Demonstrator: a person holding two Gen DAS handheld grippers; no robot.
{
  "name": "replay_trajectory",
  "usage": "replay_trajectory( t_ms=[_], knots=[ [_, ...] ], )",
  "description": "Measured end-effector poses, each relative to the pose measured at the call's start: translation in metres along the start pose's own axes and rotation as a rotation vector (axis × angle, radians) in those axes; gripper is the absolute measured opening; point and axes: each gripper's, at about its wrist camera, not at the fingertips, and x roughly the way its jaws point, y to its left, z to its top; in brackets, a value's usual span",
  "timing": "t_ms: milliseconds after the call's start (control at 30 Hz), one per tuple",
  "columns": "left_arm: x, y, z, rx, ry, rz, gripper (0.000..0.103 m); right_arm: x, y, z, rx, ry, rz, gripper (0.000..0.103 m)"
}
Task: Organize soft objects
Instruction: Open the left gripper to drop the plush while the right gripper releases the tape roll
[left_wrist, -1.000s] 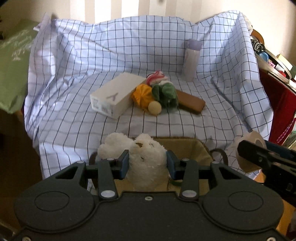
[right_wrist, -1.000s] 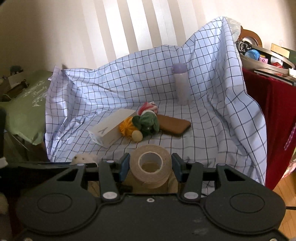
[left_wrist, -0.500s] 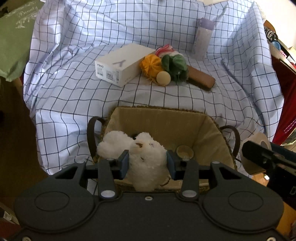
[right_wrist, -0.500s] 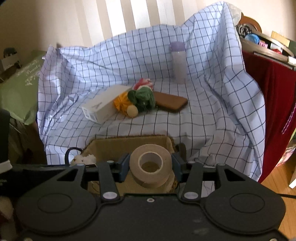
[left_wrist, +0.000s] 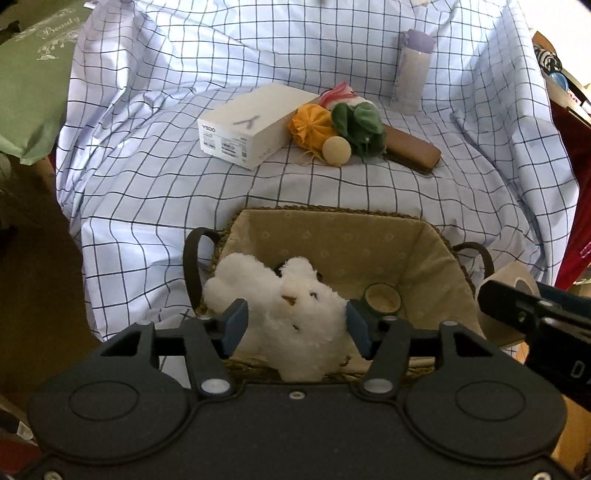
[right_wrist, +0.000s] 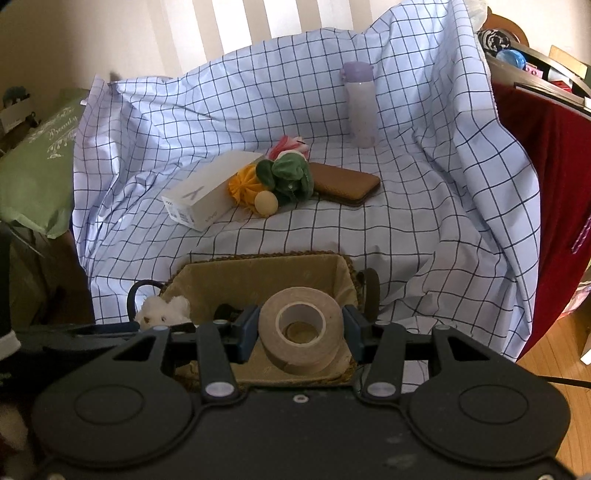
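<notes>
While the left gripper (left_wrist: 297, 325) hung over the basket (left_wrist: 332, 236), its jaws were opening with the white plush (left_wrist: 295, 314) between them, the pads barely clear of the fur. The plush sat at the basket's 8 o'clock corner, a small cup (left_wrist: 382, 299) just beside it at 3 o'clock. The right gripper (right_wrist: 300, 328) was clamped on a tape roll (right_wrist: 300, 328) above the basket's near side. Farther out on the checked sheet (left_wrist: 147, 184), toward 12 o'clock, lay a white box (left_wrist: 251, 125), then an orange plush (left_wrist: 312, 125), a ball (left_wrist: 336, 150), a green plush (left_wrist: 358, 123) and a brown case (left_wrist: 413, 151). Beyond those, at 1 o'clock, stood a bottle (left_wrist: 412, 70).
</notes>
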Motion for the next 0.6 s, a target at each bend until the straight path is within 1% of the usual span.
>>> replay_trajectory(
  t_ms=[100,267,467,600],
  knots=[
    [-0.0020,0.0015,-0.0004,0.000,-0.015,0.018,0.064,0.0016,0.0001,0.0004,-0.001,0.008,0.003,0.048],
    [-0.0014,0.0044,0.0003,-0.012,-0.017,0.009,0.064,0.0031,0.0001,0.0008,-0.003,0.015,0.005,0.048],
    [-0.0029,0.0092,0.0020,-0.040,-0.030,0.011,0.065,0.0049,-0.0003,0.0007,-0.003,0.023,0.005,0.048],
    [-0.0016,0.0097,0.0019,-0.046,-0.025,0.016,0.065,0.0071,-0.0005,0.0006,-0.004,0.033,0.008,0.048]
  ],
)
